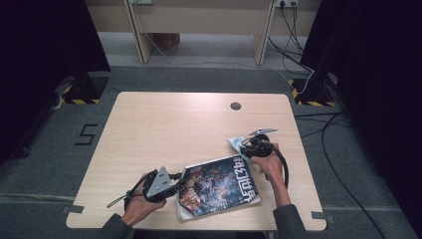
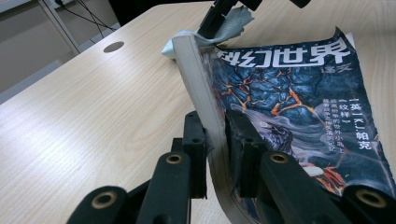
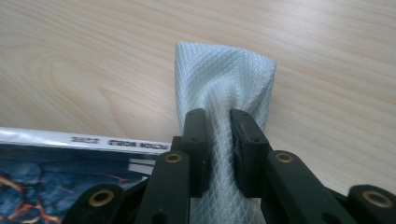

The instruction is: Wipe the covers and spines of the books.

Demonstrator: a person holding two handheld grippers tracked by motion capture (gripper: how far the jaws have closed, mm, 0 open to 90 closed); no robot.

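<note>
Magazine (image 1: 217, 186) with a dark, lava-patterned cover and large white characters lies near the front edge of the wooden bench (image 1: 164, 129), a little right of the middle, between the person's two hands. In the left gripper view its left edge (image 2: 198, 88) is lifted off the bench, so the stack of pages stands up as a curved wall while the rest of the cover lies flat to the right. The left gripper (image 1: 171, 183) sits at that lifted edge, and its fingers (image 2: 194, 144) are narrowed onto the pages, one on each side, pinching them. At the magazine's far right corner, the right gripper (image 1: 249, 144) holds a pale blue-white cloth (image 3: 224, 79) with a fine diamond weave; its fingers (image 3: 245, 140) are closed tight on the bunched middle of the fabric, and the loose end fans out beyond them over bare wood. The cloth sits just beside the magazine's top corner, whose white spine strip (image 3: 84, 140) runs along the lower left of the right gripper view. A round dark cable hole (image 1: 236, 106) lies toward the bench's far edge, well apart from both hands.
</note>
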